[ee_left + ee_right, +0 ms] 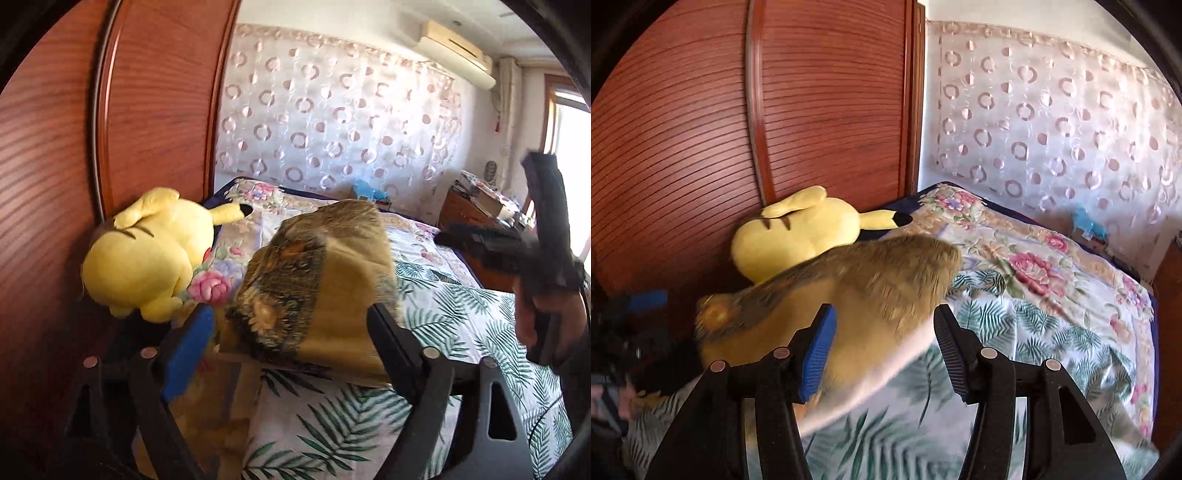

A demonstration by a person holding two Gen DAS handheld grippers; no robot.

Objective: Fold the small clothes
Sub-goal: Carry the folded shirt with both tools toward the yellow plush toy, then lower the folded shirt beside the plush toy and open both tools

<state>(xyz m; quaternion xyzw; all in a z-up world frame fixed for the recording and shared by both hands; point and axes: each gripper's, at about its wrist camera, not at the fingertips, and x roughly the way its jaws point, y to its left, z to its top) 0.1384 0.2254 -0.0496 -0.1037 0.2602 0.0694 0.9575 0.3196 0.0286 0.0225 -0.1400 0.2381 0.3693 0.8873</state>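
A small mustard-brown garment (pixel 332 266) with a dark printed patch is bunched in a heap on the leaf-print sheet (pixel 332 424) of a bed. My left gripper (pixel 288 332) is open wide, its blue pad and black pad standing apart on either side of the heap's near edge. In the right wrist view the same garment (pixel 849 280) is blurred and stretches from the left down between the fingers of my right gripper (pixel 886 332). That gripper is open, with a gap showing beside its black pad. A hand holds the right gripper (pixel 535 251) at the far right of the left wrist view.
A yellow plush toy (pixel 147 258) lies against the reddish wooden wardrobe (pixel 55 166) at the bed's left. A floral quilt (pixel 1034 266) covers the far part of the bed below a patterned curtain (pixel 332 110). A cluttered bedside cabinet (pixel 476 210) stands at the right.
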